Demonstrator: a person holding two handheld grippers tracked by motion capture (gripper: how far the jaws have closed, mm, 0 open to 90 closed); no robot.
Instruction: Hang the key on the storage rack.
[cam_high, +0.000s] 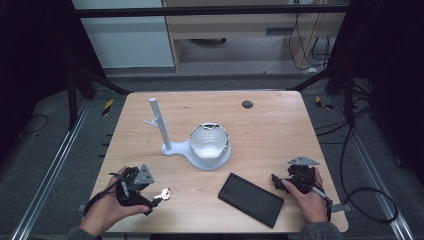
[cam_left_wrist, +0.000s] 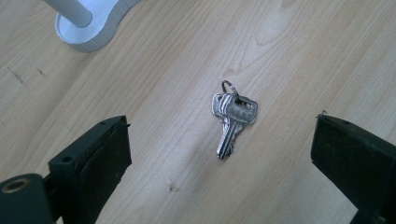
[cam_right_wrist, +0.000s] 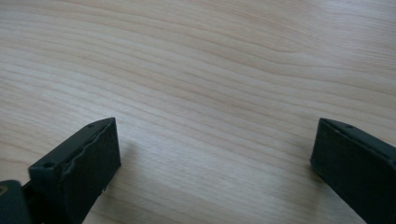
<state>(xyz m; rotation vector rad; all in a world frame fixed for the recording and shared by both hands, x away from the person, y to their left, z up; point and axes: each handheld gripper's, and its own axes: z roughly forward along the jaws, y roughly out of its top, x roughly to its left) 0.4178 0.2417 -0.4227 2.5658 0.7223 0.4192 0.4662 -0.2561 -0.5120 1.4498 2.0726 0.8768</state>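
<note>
A small bunch of silver keys (cam_left_wrist: 232, 119) on a ring lies flat on the wooden table (cam_high: 270, 130), near its front left (cam_high: 162, 194). My left gripper (cam_high: 150, 197) sits just left of the keys, held in a hand. In the left gripper view its jaws stand wide apart, open, with the keys ahead and between them (cam_left_wrist: 219, 154). My right gripper (cam_high: 281, 182) rests at the front right, held in the other hand. It is open over bare wood (cam_right_wrist: 212, 149), with nothing between its fingers.
A white stand (cam_high: 159, 125) with an upright post and short pegs has a white bowl-like dish (cam_high: 209, 141) on its base at mid-table. A black flat rectangular case (cam_high: 250, 199) lies at the front centre. A dark round hole (cam_high: 247, 104) marks the far side.
</note>
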